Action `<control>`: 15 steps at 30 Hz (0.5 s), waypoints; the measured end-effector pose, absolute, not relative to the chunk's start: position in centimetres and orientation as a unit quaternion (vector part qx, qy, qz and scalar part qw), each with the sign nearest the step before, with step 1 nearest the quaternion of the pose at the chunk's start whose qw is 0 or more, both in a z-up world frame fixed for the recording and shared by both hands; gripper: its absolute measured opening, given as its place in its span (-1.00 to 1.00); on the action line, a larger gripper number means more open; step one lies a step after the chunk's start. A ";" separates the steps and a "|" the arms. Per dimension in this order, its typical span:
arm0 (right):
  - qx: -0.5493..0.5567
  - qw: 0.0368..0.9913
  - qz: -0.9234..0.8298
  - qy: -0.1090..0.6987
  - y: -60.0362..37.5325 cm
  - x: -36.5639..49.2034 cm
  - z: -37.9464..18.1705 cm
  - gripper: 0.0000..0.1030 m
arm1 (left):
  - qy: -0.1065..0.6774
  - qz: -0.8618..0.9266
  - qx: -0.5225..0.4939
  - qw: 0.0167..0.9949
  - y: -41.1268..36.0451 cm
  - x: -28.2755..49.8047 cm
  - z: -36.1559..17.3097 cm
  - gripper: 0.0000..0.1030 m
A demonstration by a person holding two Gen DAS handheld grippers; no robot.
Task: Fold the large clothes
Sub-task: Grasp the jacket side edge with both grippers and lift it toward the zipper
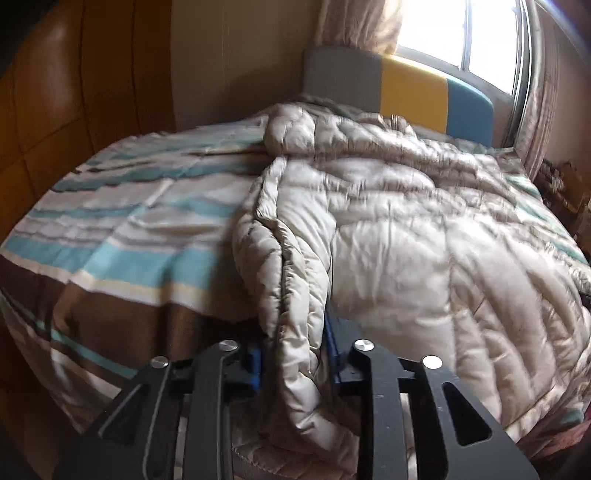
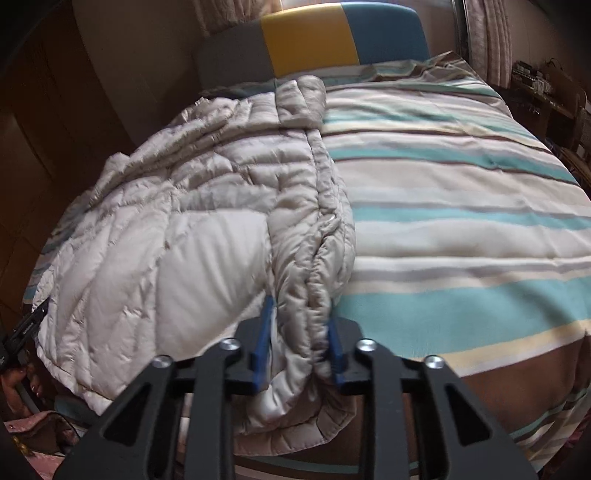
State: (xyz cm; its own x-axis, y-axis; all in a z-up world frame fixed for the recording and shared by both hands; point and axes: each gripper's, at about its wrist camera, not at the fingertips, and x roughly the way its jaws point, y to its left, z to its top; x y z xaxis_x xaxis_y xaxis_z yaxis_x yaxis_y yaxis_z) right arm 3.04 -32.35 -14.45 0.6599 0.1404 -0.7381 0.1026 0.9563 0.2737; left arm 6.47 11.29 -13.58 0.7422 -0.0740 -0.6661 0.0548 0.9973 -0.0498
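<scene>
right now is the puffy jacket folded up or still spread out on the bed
Mostly spread: the puffy jacket lies open across the striped bed cover, only its two side edges bunched in the left gripper and right gripper.

Window glare, dim corners, fisheye bending, slight blur

A bed with a striped cover stands against a grey, yellow and blue headboard. Daylight pours through a window flanked by pale curtains. A brown wooden wardrobe lines the side.
</scene>
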 end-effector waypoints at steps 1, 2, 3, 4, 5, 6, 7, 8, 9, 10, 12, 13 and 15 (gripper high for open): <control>0.158 0.901 0.013 0.405 -32.5 3.1 -14.1 -0.65 | 0.350 -0.033 -0.019 0.936 11.3 6.5 -13.1 -0.57; 0.165 0.902 0.016 0.399 -32.6 3.3 -13.8 -0.67 | 0.339 -0.033 -0.025 0.940 11.3 6.5 -12.5 -0.58; 0.171 0.903 0.021 0.393 -32.7 3.5 -13.4 -0.67 | 0.330 -0.034 -0.027 0.943 11.2 6.6 -11.9 -0.58; 0.175 0.904 0.025 0.389 -32.7 3.7 -13.0 -0.67 | 0.316 -0.036 -0.028 0.948 11.0 6.8 -11.1 -0.58; 0.176 0.906 0.028 0.385 -32.6 3.9 -12.6 -0.68 | 0.309 -0.037 -0.030 0.950 11.0 6.9 -10.6 -0.58; 0.177 0.907 0.031 0.381 -32.5 4.1 -12.2 -0.68 | 0.298 -0.040 -0.036 0.953 10.9 7.1 -9.7 -0.58; 0.178 0.909 0.035 0.374 -32.4 4.3 -11.6 -0.68 | 0.292 -0.042 -0.040 0.955 10.8 7.4 -9.1 -0.58; 0.179 0.912 0.038 0.367 -32.3 4.6 -11.1 -0.68 | 0.282 -0.044 -0.046 0.957 10.8 7.8 -8.3 -0.58; 0.177 0.916 0.039 0.359 -32.2 4.9 -10.5 -0.68 | 0.276 -0.044 -0.050 0.959 10.8 8.1 -7.7 -0.58; 0.177 0.918 0.040 0.353 -32.2 5.1 -10.2 -0.68 | 0.272 -0.045 -0.053 0.960 10.8 8.5 -7.3 -0.58; 0.174 0.923 0.042 0.340 -32.1 5.8 -9.4 -0.68 | 0.259 -0.042 -0.059 0.963 10.7 9.5 -6.4 -0.58; 0.172 0.926 0.042 0.334 -32.1 6.3 -9.1 -0.69 | 0.255 -0.042 -0.060 0.964 10.7 9.9 -6.2 -0.58; 0.174 0.928 0.046 0.326 -32.0 7.3 -8.4 -0.70 | 0.248 -0.043 -0.068 0.966 10.8 10.8 -5.5 -0.58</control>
